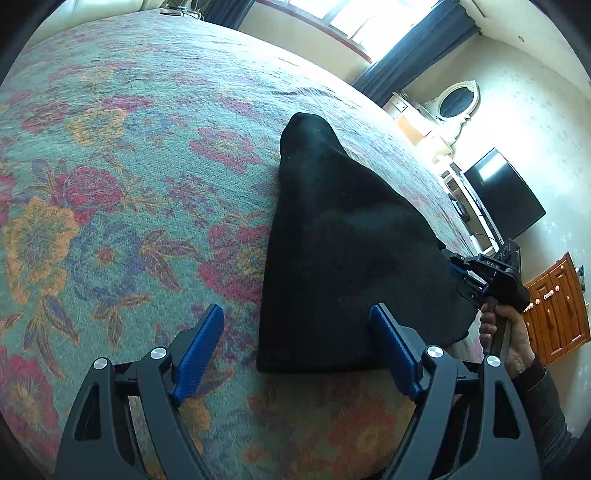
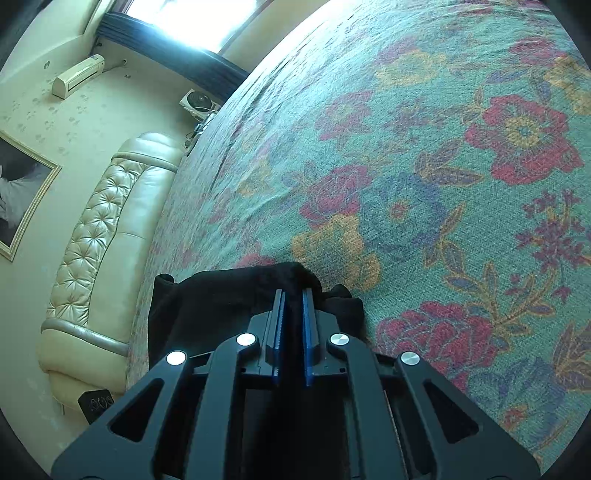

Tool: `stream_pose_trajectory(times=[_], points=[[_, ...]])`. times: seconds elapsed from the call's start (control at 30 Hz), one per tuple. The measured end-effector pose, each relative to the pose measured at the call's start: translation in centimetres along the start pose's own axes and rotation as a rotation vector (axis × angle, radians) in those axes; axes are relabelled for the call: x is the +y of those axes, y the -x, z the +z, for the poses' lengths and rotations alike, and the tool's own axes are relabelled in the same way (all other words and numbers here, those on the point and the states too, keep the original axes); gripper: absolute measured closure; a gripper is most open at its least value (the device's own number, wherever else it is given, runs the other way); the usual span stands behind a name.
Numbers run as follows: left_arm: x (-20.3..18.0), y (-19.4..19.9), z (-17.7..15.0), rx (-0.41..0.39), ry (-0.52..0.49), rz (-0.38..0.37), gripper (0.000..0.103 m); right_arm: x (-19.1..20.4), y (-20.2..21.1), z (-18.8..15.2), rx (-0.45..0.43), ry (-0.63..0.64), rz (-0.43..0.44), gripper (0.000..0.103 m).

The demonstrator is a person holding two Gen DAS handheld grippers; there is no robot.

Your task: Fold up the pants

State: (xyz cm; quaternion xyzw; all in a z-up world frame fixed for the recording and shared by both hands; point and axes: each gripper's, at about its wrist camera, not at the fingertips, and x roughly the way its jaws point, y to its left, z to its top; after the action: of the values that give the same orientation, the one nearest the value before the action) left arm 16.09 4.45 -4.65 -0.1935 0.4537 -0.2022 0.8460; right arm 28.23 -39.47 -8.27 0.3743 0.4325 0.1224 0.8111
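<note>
Black pants (image 1: 332,251) lie folded into a long tapered shape on the floral bedspread (image 1: 129,184). My left gripper (image 1: 297,321) is open and empty, its blue pads straddling the near left corner of the pants. My right gripper (image 1: 460,273) shows at the pants' right edge in the left wrist view, held by a hand. In the right wrist view it (image 2: 293,295) is shut on a bunched fold of the black pants (image 2: 221,291), just above the bedspread (image 2: 424,166).
A cream tufted headboard (image 2: 99,240) runs along the bed's left side in the right wrist view. A black TV (image 1: 506,195), an orange wooden cabinet (image 1: 557,306) and a curtained window (image 1: 369,26) stand beyond the bed's far edge.
</note>
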Motion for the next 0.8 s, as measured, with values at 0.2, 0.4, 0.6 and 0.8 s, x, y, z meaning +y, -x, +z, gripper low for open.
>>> stream_pose_trajectory(times=[0.2, 0.4, 0.6, 0.8], points=[[-2.5, 1.6, -2.3, -0.026, -0.056, 0.024, 0.019, -1.0, 5.8, -3.2, -0.071, -0.048, -0.172, 0.028], [-4.9, 1.5, -4.8, -0.061, -0.092, 0.15, 0.017, 4.0, 8.0, -11.5, -0.061, 0.191, -0.334, 0.011], [-6.6, 0.8, -7.1, -0.076, -0.179, 0.327, 0.017, 8.0, 5.3, -19.8, 0.072, 0.406, -0.425, 0.008], [-7.8, 0.7, -8.8, -0.111, -0.238, 0.345, 0.013, 10.2, 4.0, -22.7, 0.039, 0.522, -0.539, 0.002]])
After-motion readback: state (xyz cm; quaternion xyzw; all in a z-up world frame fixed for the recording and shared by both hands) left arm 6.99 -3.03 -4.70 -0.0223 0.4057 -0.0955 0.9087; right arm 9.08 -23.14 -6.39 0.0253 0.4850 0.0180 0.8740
